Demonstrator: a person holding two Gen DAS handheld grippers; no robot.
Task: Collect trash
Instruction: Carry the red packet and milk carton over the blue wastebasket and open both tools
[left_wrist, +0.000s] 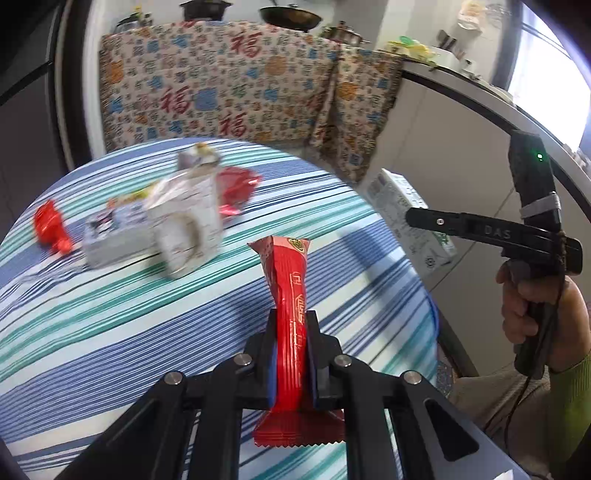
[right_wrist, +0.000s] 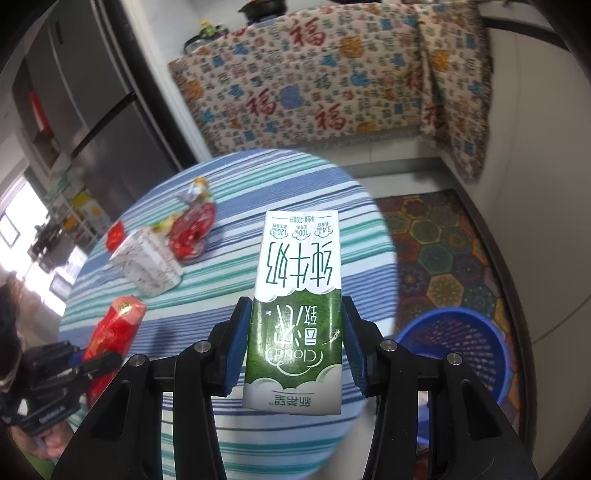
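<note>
Both grippers (left_wrist: 291, 332) (right_wrist: 295, 328) clamped (fingers closed)

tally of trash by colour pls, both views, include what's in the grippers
Red: 3 (long wrapper in the left gripper, crumpled wrapper, clear red wrapper)
White and green: 1 (milk carton in the right gripper)
White patterned: 1 (paper box)
Mixed small scraps behind the box: too blurred to count
Total: 5 countable

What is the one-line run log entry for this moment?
left gripper: shut on red wrapper | right gripper: shut on milk carton | blue basket: floor
</note>
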